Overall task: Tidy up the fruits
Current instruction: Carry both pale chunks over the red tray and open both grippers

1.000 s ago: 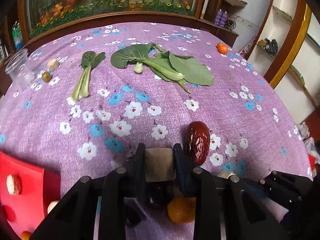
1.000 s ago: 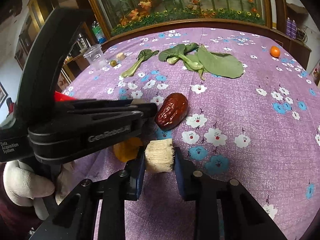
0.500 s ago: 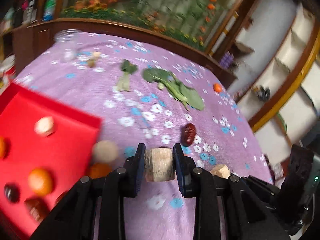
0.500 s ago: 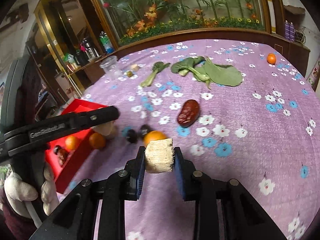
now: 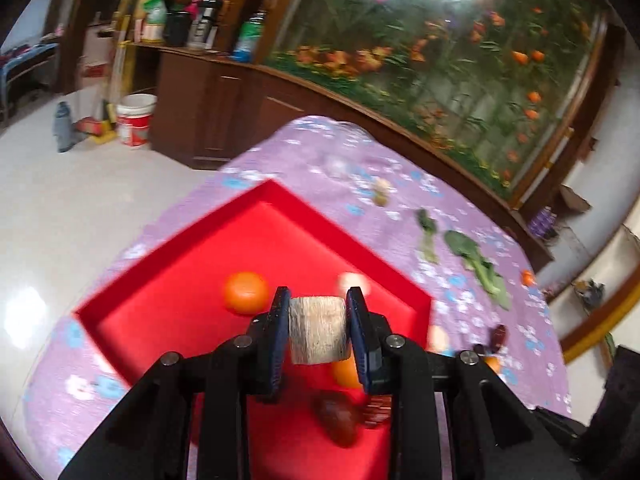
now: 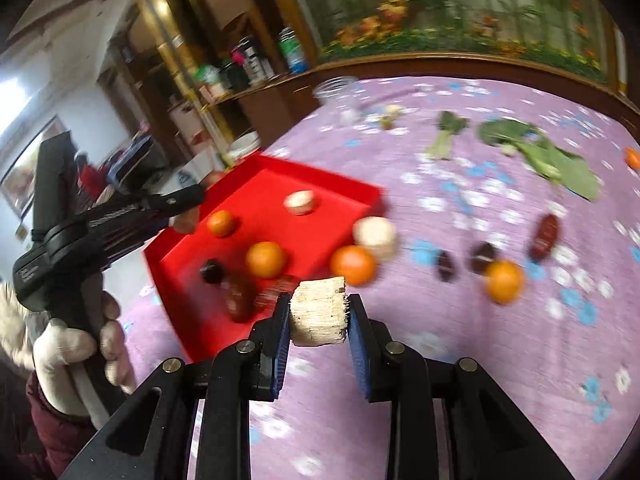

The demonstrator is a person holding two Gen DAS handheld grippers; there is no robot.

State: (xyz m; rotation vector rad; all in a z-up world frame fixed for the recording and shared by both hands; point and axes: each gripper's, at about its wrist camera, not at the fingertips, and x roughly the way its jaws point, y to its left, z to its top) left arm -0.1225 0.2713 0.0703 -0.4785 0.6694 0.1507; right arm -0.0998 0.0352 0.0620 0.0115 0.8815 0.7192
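Note:
My left gripper [image 5: 318, 300] is shut on a pale, fibrous cut chunk [image 5: 318, 334] and hangs over the red tray [image 5: 160, 280]. Inside the tray lie an orange [image 5: 245, 293], a white piece [image 5: 352, 282] and a dark red date [image 5: 336, 416]. My right gripper [image 6: 319, 304] is shut on a second pale fibrous chunk [image 6: 318, 320], above the cloth just off the red tray's [image 6: 332, 208] near corner. The left gripper [image 6: 190, 206] also shows in the right wrist view, over the tray's far side. An orange [image 6: 354, 265] and a pale round chunk [image 6: 375, 234] sit beside the tray.
On the purple flowered cloth [image 6: 500, 360] lie two dark fruits [image 6: 444, 266], another orange [image 6: 504, 282], a red date [image 6: 546, 232], leafy greens [image 6: 540, 156] and a clear cup [image 6: 336, 88]. A gloved hand [image 6: 60, 356] holds the left tool. The table edge drops to the floor [image 5: 80, 200] left of the tray.
Both grippers have swung left with their chunks still held. The left one has gone from over the cloth to over the red tray and has rolled; the right one has neared the tray's corner.

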